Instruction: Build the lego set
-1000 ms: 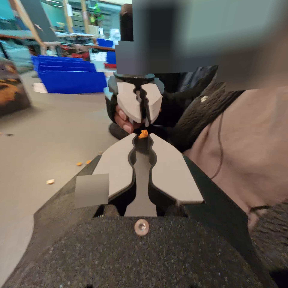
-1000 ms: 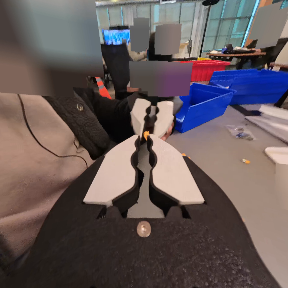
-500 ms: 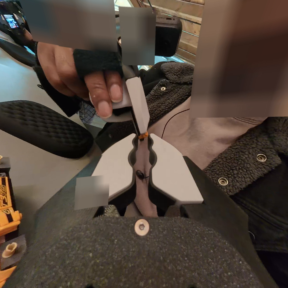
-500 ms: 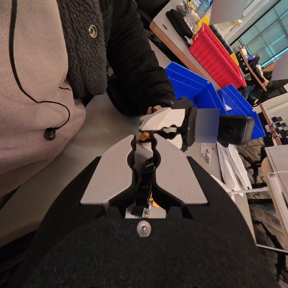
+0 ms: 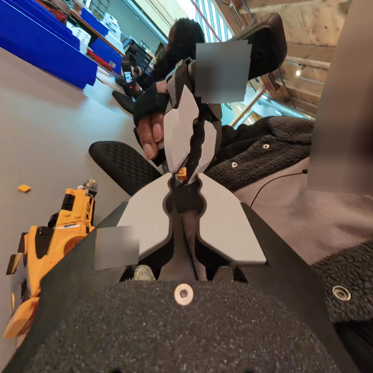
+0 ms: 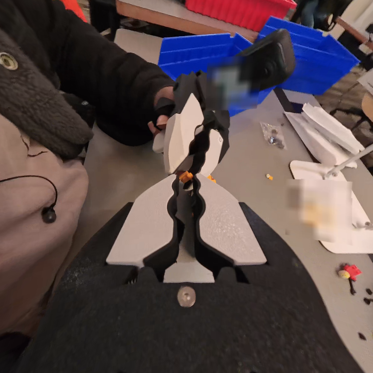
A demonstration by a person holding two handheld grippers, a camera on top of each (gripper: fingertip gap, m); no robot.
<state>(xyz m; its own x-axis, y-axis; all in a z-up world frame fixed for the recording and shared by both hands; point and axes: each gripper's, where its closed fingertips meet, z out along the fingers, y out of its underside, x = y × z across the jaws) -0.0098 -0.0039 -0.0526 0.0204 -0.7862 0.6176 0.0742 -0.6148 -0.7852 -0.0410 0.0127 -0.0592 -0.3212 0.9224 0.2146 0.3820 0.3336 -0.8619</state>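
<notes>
Both grippers meet tip to tip in the air in front of the person's jacket, above the grey table (image 6: 125, 177), with a small orange brick (image 5: 181, 174) between them. The right gripper (image 6: 186, 178) is clamped on the brick with a pad on each side. The left gripper (image 5: 184, 178) has its fingers apart and clear of the brick, with one right fingertip poking into its gap. An orange-and-black brick model (image 5: 60, 232) lies on the table just left of the left gripper, a loose orange tile (image 5: 24, 188) lies farther out, and blue bins (image 6: 201, 52) stand behind.
</notes>
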